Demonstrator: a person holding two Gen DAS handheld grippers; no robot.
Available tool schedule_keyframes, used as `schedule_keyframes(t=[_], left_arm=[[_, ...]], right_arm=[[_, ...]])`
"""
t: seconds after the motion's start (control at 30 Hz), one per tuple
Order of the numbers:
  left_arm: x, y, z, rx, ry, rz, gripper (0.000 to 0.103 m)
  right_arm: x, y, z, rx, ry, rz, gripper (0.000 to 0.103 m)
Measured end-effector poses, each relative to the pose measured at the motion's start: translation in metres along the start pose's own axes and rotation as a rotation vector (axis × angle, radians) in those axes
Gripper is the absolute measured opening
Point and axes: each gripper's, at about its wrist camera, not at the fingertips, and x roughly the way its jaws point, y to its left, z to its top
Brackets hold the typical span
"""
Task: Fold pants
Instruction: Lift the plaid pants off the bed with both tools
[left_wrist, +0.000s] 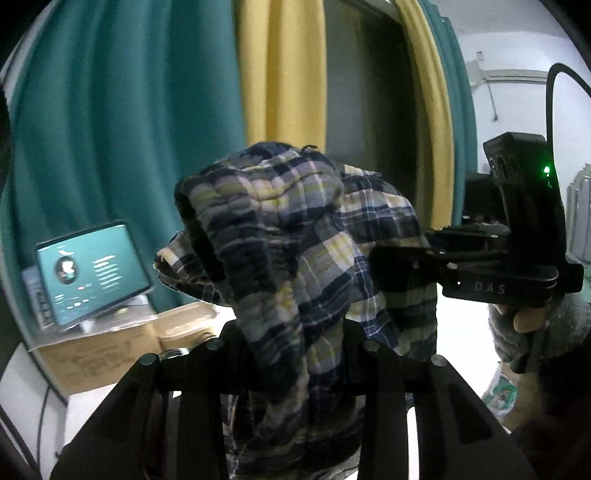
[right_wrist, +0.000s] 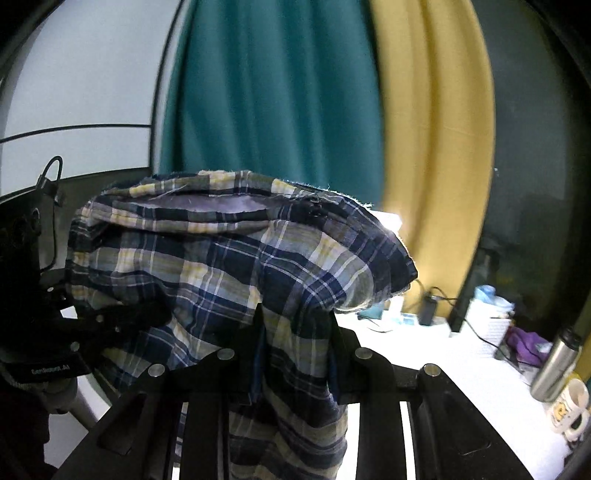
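The plaid pants (left_wrist: 280, 221) hang in the air, bunched up and held off the table. My left gripper (left_wrist: 291, 332) is shut on a fold of the cloth, which drapes over its fingertips and hides them. My right gripper (left_wrist: 384, 262) reaches in from the right of the left wrist view, held by a hand (left_wrist: 524, 317), its tip buried in the same cloth. In the right wrist view the pants (right_wrist: 207, 258) are pinched between the fingers of the right gripper (right_wrist: 297, 332). There the left gripper (right_wrist: 147, 314) grips the fabric at the left.
Teal curtain (left_wrist: 110, 129) and yellow curtain (left_wrist: 284, 74) hang behind. A lit screen (left_wrist: 92, 273) stands on a cardboard box (left_wrist: 110, 350) at the left. On the white table (right_wrist: 443, 369) are a steel flask (right_wrist: 554, 369), a mug (right_wrist: 570, 410), a purple cloth (right_wrist: 524, 347) and cables.
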Motion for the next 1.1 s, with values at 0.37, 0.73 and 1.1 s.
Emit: schedule_keyframes(t=[0.37,0.73,1.1], left_arm=[[-0.001,0.035,-0.040,-0.075,0.101,0.067,0.033],[0.049,0.056,-0.079,-0.194,0.276,0.081,0.033],[0.082,0.069,-0.094,-0.246,0.370,0.096,0.033]], right_arm=[[0.062,0.023,-0.022,0.021,0.107,0.081,0.028],[0.132,0.002,-0.062,0.088,0.262,0.114,0.028],[0.180,-0.007,-0.083,0.131,0.356,0.144,0.028]])
